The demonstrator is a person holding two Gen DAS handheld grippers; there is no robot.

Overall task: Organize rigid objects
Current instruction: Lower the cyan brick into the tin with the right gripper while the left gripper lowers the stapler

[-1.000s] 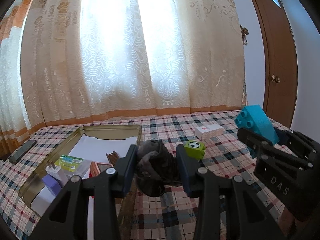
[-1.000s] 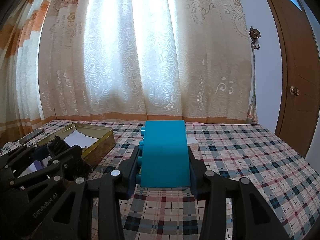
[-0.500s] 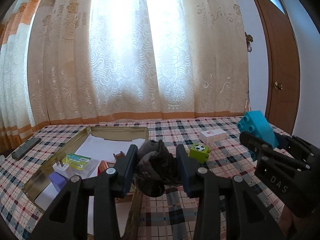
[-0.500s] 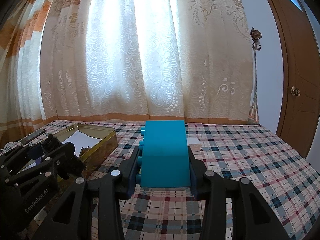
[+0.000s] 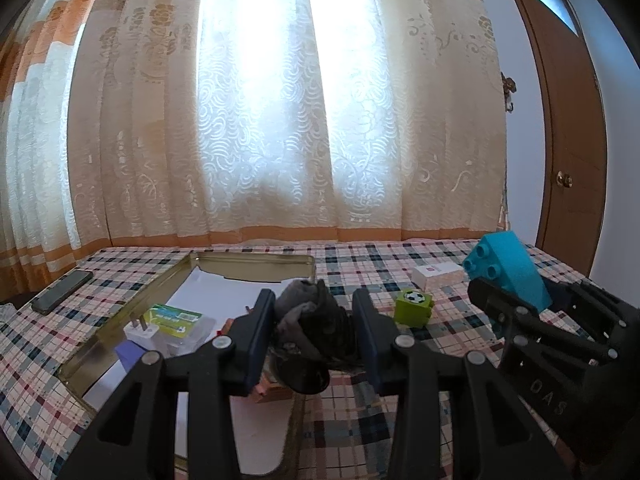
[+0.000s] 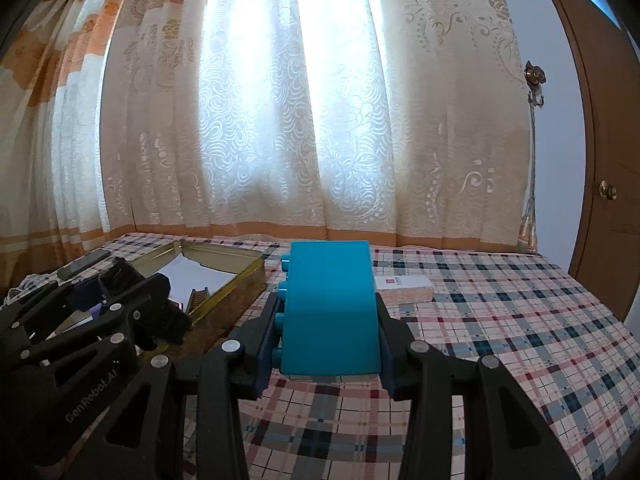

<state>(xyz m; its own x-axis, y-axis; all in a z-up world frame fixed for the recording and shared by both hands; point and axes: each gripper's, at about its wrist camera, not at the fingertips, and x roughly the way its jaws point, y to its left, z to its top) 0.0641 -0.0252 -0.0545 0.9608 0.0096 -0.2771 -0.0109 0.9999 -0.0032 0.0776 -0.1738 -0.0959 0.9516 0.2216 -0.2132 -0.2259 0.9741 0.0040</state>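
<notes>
Plaid worktop (image 6: pixel 500 320) w/ gold tin (image 5: pixel 256 258); my left gripper (image 5: pixel 314 334) jaws pinch dark bundle (image 5: pixel 316 320), right gripper (image 6: pixel 328 340) clamps teal block (image 6: pixel 330 308).

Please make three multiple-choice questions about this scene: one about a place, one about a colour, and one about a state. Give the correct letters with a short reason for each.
1. Where does the green cube with a football picture lie?
A. inside the gold tin
B. on the checked tablecloth, right of the gold tin
C. in the left gripper

2. What colour is the large toy brick in the right gripper?
A. red
B. yellow
C. turquoise

3. What is the state of the left gripper?
A. shut on a dark crumpled object
B. open, holding nothing
C. shut on a phone

Answers:
1 B: the cube rests on the tablecloth, outside the gold tin.
2 C: the studded brick is plainly turquoise.
3 A: both fingers press the dark crumpled object between them.
</notes>
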